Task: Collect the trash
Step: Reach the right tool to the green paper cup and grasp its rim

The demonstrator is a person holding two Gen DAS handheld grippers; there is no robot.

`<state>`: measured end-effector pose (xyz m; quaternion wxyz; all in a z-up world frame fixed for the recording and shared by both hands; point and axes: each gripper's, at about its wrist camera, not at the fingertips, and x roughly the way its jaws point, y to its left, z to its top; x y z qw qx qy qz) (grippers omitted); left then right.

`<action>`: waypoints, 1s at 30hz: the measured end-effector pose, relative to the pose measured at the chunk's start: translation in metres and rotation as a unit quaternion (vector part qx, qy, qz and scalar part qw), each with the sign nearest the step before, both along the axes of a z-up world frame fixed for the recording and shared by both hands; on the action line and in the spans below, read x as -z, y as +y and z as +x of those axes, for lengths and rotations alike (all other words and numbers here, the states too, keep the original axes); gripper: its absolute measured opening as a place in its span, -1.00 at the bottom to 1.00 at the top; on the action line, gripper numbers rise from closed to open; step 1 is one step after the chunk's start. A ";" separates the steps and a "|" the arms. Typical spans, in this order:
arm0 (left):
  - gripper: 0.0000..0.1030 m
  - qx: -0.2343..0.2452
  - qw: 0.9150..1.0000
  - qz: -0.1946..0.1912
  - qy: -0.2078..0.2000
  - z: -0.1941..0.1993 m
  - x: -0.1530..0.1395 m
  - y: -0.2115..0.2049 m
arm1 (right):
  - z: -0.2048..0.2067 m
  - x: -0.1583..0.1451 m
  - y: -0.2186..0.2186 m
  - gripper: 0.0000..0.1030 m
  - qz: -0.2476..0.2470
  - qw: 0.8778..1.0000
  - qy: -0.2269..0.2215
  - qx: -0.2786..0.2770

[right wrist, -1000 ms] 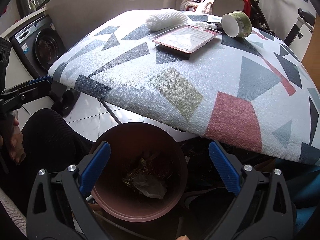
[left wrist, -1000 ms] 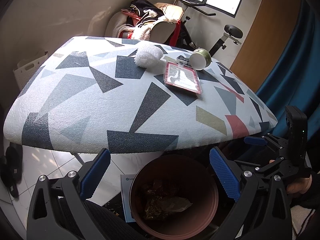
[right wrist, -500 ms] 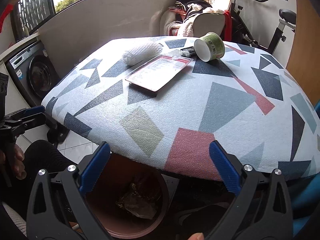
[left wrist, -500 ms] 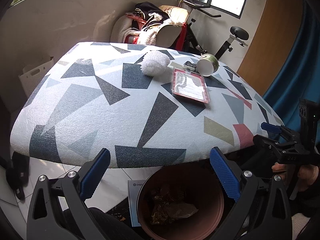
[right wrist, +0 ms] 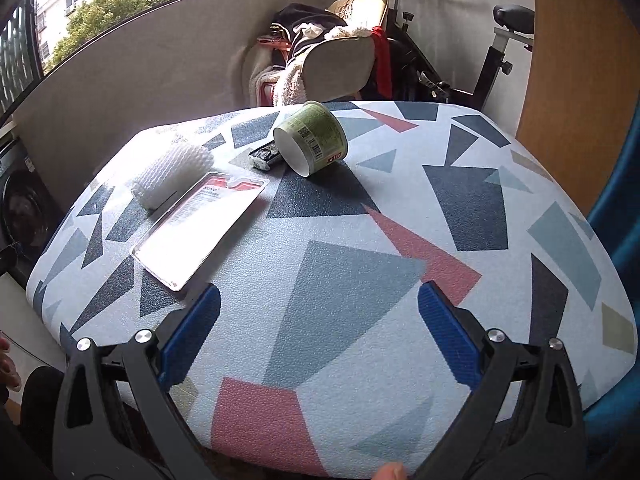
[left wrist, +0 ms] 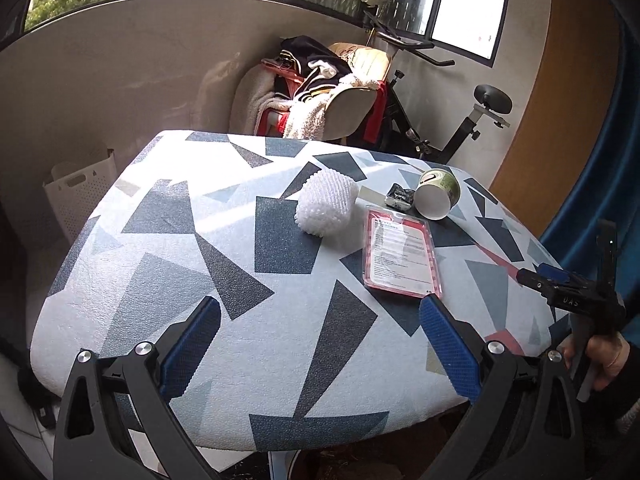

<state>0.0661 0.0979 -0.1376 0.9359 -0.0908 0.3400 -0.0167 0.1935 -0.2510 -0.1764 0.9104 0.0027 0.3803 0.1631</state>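
Raised since the earlier frames: both grippers now level with the table top, brown bin no longer visible below the near edge. Left gripper (left wrist: 320, 344) low centre of the left view, blue ribbed fingers (left wrist: 192, 348) spread wide, empty, over the near edge of the table (left wrist: 168, 256). Right gripper (right wrist: 320, 342) likewise low centre of the right view, fingers wide apart and empty; also seen at right edge of the left view, held by a hand (left wrist: 604, 356). Table covered in white pebbled foam printed with grey, navy and pink triangles. Trash grouped toward the far side: white knobbly foam sleeve (left wrist: 326, 208), centre of the left view; flat pink-rimmed plastic package (left wrist: 400, 256) just to its right; green paper cup (left wrist: 436, 194) tipped on its side, mouth toward the camera; small dark crumpled wrapper (left wrist: 398, 196) touching the cup. Behind, upper centre: chair (left wrist: 352, 108) heaped with clothes, exercise bike (left wrist: 452, 120), curved grey wall, window. White perforated basket (left wrist: 80, 196) at left.
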 end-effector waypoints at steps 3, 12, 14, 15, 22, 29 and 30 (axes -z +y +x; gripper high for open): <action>0.89 0.008 1.000 0.006 0.009 0.014 0.005 -0.003 | 0.034 -0.007 0.011 0.89 0.013 1.000 -0.009 0.005; 0.89 -0.020 1.000 0.008 0.016 0.042 0.016 0.009 | 0.163 -0.017 0.036 0.89 0.071 0.996 0.024 0.048; 0.89 -0.026 0.999 0.006 0.022 0.046 0.020 0.014 | 0.184 -0.013 0.035 0.89 0.102 0.991 0.043 0.072; 0.89 -0.028 0.999 0.005 0.024 0.048 0.022 0.017 | 0.194 -0.008 0.035 0.89 0.122 0.987 0.061 0.081; 0.89 -0.046 0.998 0.006 0.032 0.057 0.028 0.029 | 0.225 0.025 0.035 0.89 0.200 0.959 0.145 0.141; 0.89 -0.034 0.999 0.002 0.031 0.072 0.029 0.025 | 0.211 0.032 0.029 0.66 0.253 0.948 0.152 0.123; 0.89 -0.029 0.999 0.004 0.033 0.076 0.030 0.024 | 0.207 0.028 0.030 0.66 0.247 0.952 0.144 0.114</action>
